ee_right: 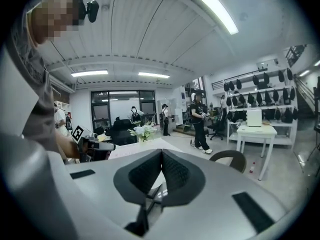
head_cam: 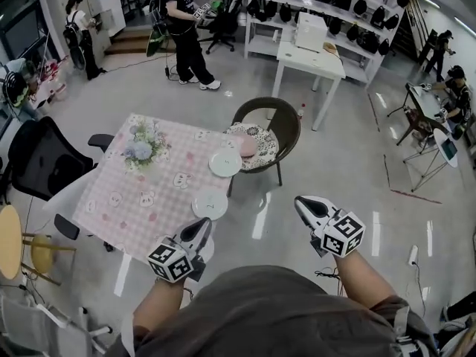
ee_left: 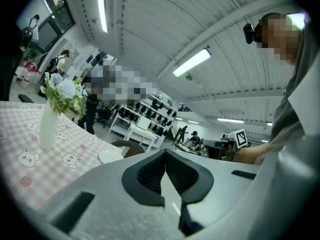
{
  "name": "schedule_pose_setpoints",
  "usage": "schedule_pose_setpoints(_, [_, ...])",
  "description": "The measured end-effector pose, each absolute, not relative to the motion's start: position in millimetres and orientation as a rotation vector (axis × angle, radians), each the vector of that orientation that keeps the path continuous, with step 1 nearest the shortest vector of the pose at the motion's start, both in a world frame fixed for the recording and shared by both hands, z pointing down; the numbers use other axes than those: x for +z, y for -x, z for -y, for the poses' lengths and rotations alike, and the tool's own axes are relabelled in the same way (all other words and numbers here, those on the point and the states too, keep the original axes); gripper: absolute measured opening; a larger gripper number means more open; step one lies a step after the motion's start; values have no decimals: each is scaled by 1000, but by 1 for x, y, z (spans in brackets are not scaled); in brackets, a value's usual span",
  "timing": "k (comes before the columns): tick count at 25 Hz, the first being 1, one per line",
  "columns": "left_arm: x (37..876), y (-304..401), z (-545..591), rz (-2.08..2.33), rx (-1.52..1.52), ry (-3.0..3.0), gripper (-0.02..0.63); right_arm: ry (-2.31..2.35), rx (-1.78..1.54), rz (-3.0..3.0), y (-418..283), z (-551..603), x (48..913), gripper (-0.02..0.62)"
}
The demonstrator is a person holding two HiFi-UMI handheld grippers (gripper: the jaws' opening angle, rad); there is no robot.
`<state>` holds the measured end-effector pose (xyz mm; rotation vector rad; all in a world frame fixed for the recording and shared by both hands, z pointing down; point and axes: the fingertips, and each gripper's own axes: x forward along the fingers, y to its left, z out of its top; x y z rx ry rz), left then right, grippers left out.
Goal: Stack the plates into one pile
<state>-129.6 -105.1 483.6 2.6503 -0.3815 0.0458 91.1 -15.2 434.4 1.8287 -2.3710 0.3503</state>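
Note:
Two white plates lie apart on the pink checked tablecloth (head_cam: 119, 199): the far plate (head_cam: 224, 163) near the table's right corner, the near plate (head_cam: 210, 204) along the right edge. A pink round thing (head_cam: 248, 146) rests on the chair seat beside the table. My left gripper (head_cam: 202, 226) hovers at the table's near corner, just short of the near plate, shut and empty. My right gripper (head_cam: 301, 201) hangs over the floor right of the table, shut and empty. The left gripper view shows shut jaws and one white plate (ee_left: 111, 156).
A vase of flowers (head_cam: 143, 147) stands on the table's far side. A brown round chair (head_cam: 268, 129) sits at the far right corner, a black office chair (head_cam: 44, 162) to the left. People stand farther off; a white table (head_cam: 311, 59) and shelves lie beyond.

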Motion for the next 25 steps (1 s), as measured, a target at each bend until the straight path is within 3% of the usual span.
schedule_pose_setpoints(9, [484,110,76,722,-57,-2512,5,-1486,306,2558,-126,46,424,-8])
schedule_pose_setpoints(18, [555,125,48,882,-234,-2082,6,-1208,338,2635,-120,66,452,-8])
schedule_pose_setpoints(21, [594,136,36,863,-238,-1937,92,-1163,352,2636,-103,71,461,-8])
schedule_pose_setpoints(25, [650,154,28,888,-253,-1746,133,-1096,360,2635,-79,77,476,-7])
